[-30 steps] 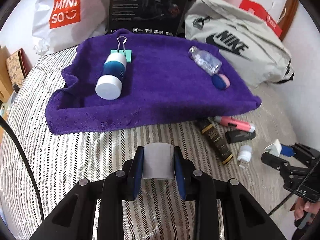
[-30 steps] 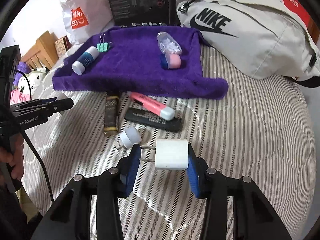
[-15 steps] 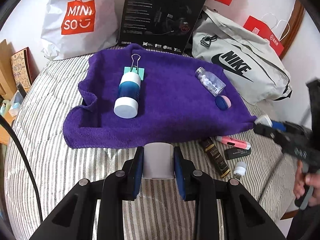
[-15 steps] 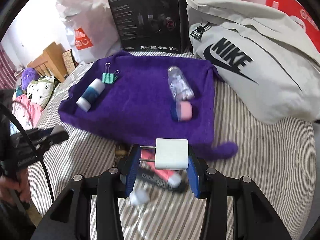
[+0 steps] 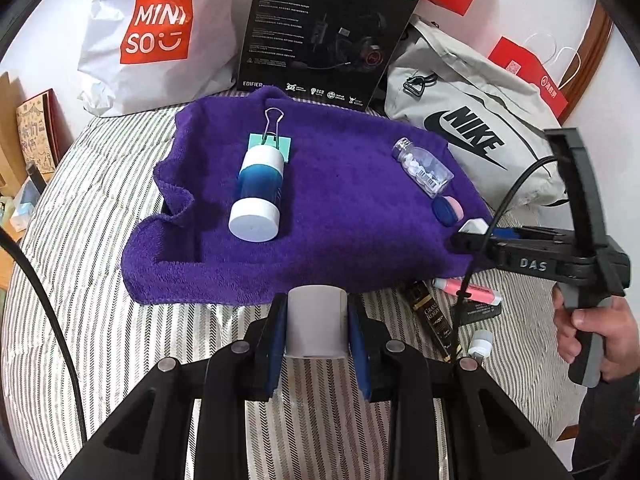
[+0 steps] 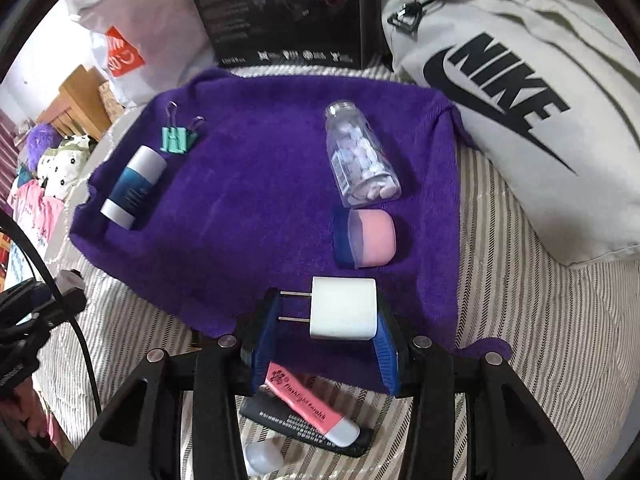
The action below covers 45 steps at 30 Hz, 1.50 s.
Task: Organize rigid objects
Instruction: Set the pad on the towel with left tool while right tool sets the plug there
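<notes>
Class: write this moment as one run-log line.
left tool: shut on grey cup | right tool: shut on white charger, over purple towel edge

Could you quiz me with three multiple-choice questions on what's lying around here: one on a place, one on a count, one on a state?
1. Where is the green binder clip?
A. On the purple towel
B. On the Nike bag
C. On the striped bedding

2. How many things lie on the towel?
A. Two
B. Four
C. Six

3. What is the right gripper doing?
A. Open, empty
B. Shut on the white charger plug
C. Shut on a pen

Answers:
A, the clip rests at the towel's far-left corner.
B, clip, blue-and-white tube, pill bottle, pink-and-blue case.
B, the plug sits clamped between the blue pads.
</notes>
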Available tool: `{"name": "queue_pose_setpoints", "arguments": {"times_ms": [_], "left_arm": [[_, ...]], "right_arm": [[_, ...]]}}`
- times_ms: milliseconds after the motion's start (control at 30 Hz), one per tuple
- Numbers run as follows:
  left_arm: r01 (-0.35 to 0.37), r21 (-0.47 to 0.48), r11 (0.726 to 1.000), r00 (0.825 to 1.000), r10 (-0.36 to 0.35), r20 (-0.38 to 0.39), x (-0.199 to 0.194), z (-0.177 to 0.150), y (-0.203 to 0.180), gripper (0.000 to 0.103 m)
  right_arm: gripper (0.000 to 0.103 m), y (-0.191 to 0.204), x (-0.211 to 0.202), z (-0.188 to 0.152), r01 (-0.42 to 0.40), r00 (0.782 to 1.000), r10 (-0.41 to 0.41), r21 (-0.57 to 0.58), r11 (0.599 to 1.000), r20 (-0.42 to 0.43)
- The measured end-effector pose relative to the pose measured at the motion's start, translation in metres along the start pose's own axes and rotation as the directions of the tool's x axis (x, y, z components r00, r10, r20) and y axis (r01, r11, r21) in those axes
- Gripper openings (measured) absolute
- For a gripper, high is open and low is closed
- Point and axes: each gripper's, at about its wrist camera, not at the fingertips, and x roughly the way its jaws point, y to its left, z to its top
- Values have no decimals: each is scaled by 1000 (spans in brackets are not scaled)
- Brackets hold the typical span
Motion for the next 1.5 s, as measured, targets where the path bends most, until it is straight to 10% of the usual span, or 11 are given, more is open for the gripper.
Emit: {"name": "queue_pose_setpoints", "arguments": {"times_ms": [1033, 1500], "left_arm": [[-9, 32, 999, 999, 10, -32, 70, 92, -10, 28], [-90, 108, 990, 994, 96, -47, 121, 115, -27, 28]], "right_arm": [[54, -11, 10, 8, -85, 993, 80, -52, 995, -84], [57, -29, -37, -19, -116, 993, 117, -16, 993, 31]]}}
